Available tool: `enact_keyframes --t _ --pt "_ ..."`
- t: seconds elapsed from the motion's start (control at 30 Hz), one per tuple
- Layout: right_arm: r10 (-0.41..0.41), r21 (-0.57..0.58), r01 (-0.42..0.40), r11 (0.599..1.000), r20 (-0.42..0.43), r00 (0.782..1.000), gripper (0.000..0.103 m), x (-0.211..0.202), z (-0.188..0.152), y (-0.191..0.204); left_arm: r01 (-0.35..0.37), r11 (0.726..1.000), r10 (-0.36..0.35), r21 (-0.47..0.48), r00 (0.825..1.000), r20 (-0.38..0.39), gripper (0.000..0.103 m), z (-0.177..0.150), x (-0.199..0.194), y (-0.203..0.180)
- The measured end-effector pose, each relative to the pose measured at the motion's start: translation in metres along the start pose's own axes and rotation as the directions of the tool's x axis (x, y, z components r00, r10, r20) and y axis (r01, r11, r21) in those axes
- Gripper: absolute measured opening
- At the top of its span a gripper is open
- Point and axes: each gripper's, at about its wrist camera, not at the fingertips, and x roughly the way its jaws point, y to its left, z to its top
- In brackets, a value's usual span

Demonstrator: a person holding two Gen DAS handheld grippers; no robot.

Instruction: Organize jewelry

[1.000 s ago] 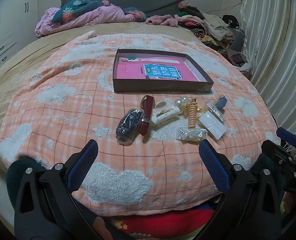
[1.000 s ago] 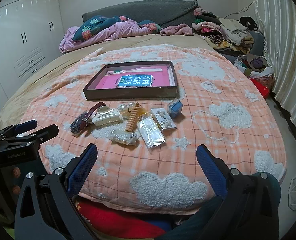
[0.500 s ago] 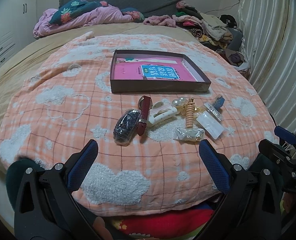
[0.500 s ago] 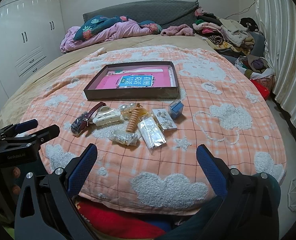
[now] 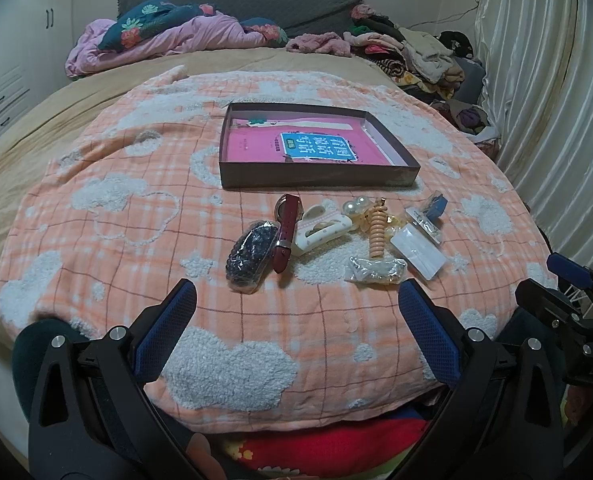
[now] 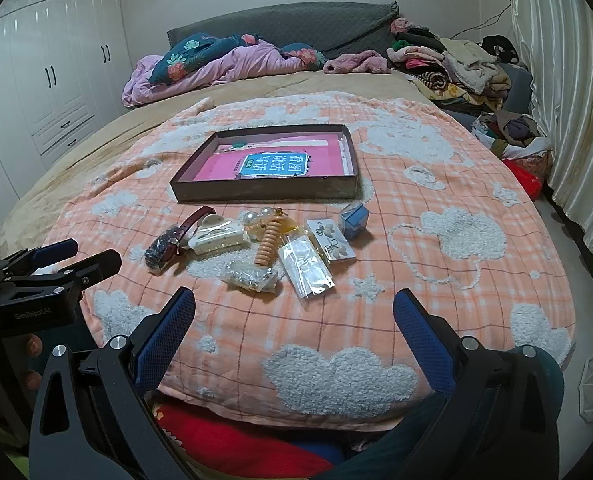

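Both grippers hang level at the near edge of the bed, pointing forward over the orange checked blanket (image 5: 144,240) toward the jewelry, neither touching anything. The left gripper (image 5: 296,328) has its blue-padded fingers (image 5: 164,330) spread wide apart with nothing between them; in the right wrist view its body shows at the left, low beside the blanket's edge. The right gripper (image 6: 294,332) is likewise spread wide and empty, held just right of the left one, with its tips showing at the far right of the left wrist view.

The jewelry lies in a loose cluster on the blanket, beyond the fingertips and just near of a shallow dark box (image 5: 316,180) with a pink book inside. From left to right in the left wrist view: a dark beaded piece in clear wrap (image 5: 252,256), a maroon watch strap (image 5: 286,232) lying against it, a white hair claw (image 5: 322,232), two pearl beads (image 5: 356,205), an orange spiral hair tie (image 5: 377,232), a small bag of metal bits (image 5: 376,270) nearest the grippers, a clear packet (image 5: 418,252), and a small blue box (image 5: 436,206) farthest right. The right wrist view also shows an earring card (image 6: 330,238) between the clear packet and the blue box
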Motion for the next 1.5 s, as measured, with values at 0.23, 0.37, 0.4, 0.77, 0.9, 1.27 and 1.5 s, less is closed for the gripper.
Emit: enact_keyframes --t 0.23,0.37,0.4,0.77,0.9,1.27,1.5 --pt "0.013 0.000 -0.013 1.000 0.004 1.000 0.099 -0.002 0.001 0.000 0.001 1.000 -0.001 0.001 1.000 0.004 0.095 0.001 -0.001 -0.002" --pt "0.022 -0.004 -0.022 1.000 0.006 1.000 0.099 -0.002 0.001 0.002 0.001 1.000 -0.001 0.000 1.000 0.005 0.095 0.002 -0.002 -0.003" --pt "0.025 -0.005 -0.025 1.000 0.006 1.000 0.099 -0.002 0.002 0.001 0.003 1.000 -0.003 0.001 1.000 0.005 0.095 0.002 -0.002 -0.003" --pt "0.046 -0.019 -0.046 0.999 -0.002 0.999 0.099 0.008 0.011 -0.004 -0.026 0.999 0.026 -0.046 1.000 -0.008 0.095 0.008 0.007 0.015" --pt "0.050 -0.020 -0.050 0.999 -0.008 0.999 0.099 0.015 0.017 -0.006 -0.049 0.997 0.048 -0.059 0.999 -0.017 0.095 0.011 0.012 0.027" --pt "0.022 -0.015 -0.022 1.000 -0.017 1.000 0.099 0.040 0.036 -0.022 -0.044 0.998 0.040 -0.048 0.996 -0.079 0.095 0.019 0.041 0.042" --pt "-0.006 0.004 0.006 1.000 -0.030 1.000 0.099 0.056 0.042 -0.036 0.029 1.000 -0.028 0.010 0.990 -0.135 0.092 0.014 0.064 0.026"
